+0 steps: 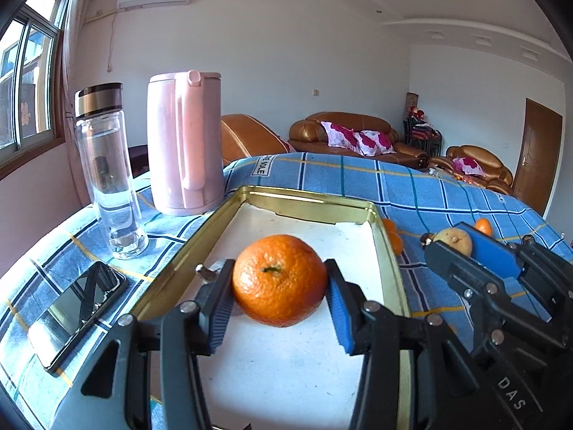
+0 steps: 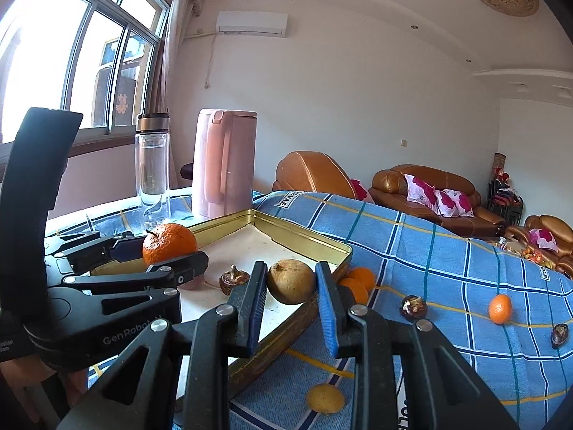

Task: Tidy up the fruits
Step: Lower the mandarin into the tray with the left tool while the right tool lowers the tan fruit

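My left gripper (image 1: pixel 278 272) is shut on a large orange (image 1: pixel 279 279) and holds it just above the white floor of a gold-rimmed tray (image 1: pixel 311 208). My right gripper (image 2: pixel 290 268) is shut on a round brown fruit (image 2: pixel 290 281) over the tray's (image 2: pixel 304 236) right part. In the right wrist view the left gripper (image 2: pixel 168 251) and its orange (image 2: pixel 168 243) are at the left. A dark water chestnut (image 2: pixel 233 279) lies in the tray. Two small oranges (image 2: pixel 358 283) lie against the tray's outer right wall.
On the blue checked cloth (image 2: pixel 447 251) lie another chestnut (image 2: pixel 412 308), a small orange (image 2: pixel 500 309), a dark fruit (image 2: pixel 559 335) and a yellowish fruit (image 2: pixel 325 398). A pink kettle (image 1: pixel 182 143), a glass bottle (image 1: pixel 107 172) and a phone (image 1: pixel 75 311) stand left of the tray.
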The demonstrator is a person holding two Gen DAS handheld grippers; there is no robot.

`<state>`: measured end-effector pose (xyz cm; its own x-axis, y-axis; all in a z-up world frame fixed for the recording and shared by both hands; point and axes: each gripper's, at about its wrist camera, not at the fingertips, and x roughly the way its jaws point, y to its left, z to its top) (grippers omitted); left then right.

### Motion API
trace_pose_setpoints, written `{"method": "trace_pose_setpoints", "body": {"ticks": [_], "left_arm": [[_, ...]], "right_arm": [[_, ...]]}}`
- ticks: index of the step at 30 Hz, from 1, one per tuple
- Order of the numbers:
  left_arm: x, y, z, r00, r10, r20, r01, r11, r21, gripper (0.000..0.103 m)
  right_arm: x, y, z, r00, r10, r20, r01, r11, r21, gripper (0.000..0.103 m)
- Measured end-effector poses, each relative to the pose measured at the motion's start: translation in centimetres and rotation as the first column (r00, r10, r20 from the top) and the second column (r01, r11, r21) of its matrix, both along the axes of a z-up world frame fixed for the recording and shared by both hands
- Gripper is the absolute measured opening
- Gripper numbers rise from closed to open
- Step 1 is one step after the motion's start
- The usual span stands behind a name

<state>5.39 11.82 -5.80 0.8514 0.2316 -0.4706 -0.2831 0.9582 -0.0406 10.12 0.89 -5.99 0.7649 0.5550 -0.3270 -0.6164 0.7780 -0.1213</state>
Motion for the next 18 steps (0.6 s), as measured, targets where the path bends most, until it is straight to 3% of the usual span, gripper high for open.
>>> {"method": "trace_pose_setpoints", "body": {"ticks": [18], "left_arm": [[-0.1, 2.9, -1.2, 0.995, 0.041, -0.094, -0.039, 0.999, 0.023, 0.050]], "right_arm": [[0.8, 4.0, -1.3, 0.990, 0.104, -0.095, -0.112, 0.991, -0.073, 0.029]]}}
